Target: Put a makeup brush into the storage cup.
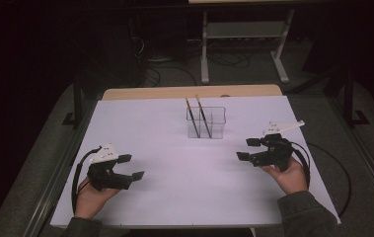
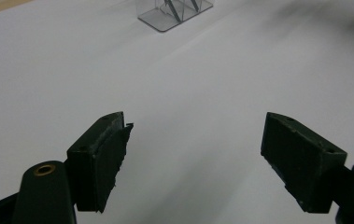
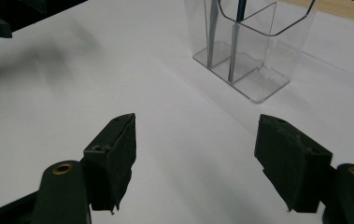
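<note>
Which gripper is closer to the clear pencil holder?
Right. The right gripper sits just right of the clear pencil holder; the left gripper is farther off, toward the near-left corner.

Right gripper (image 3: 195, 163) jaws apart over white table (image 3: 118, 70), clear holder (image 3: 254, 56) beyond

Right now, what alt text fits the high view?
A clear divided holder with two pencils stands mid-table on a white sheet. The left claw and right claw, both open and empty, sit on either side nearer the person.
</note>
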`<action>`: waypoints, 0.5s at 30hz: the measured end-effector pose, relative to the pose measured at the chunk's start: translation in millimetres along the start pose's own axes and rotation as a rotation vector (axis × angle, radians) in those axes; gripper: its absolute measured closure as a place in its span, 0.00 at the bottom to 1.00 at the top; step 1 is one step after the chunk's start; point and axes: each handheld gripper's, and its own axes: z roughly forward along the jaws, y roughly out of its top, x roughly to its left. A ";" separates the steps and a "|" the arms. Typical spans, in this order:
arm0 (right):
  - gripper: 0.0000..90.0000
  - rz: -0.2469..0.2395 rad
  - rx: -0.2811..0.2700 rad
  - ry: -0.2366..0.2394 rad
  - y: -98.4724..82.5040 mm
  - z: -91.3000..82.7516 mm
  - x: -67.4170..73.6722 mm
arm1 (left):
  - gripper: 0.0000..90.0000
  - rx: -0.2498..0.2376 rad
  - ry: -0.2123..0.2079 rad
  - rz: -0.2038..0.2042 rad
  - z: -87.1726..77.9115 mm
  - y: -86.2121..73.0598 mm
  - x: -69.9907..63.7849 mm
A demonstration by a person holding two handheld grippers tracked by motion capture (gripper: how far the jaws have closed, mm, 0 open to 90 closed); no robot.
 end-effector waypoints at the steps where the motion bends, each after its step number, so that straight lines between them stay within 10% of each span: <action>1: 0.31 0.006 -0.001 0.001 -1.6 -0.3 0.0 | 0.24 0.001 0.000 -0.001 0.2 -0.1 0.0; 15: 0.29 0.016 -0.026 -0.011 -17.0 -7.4 1.4 | 0.24 0.003 -0.003 0.001 0.7 -1.3 -0.8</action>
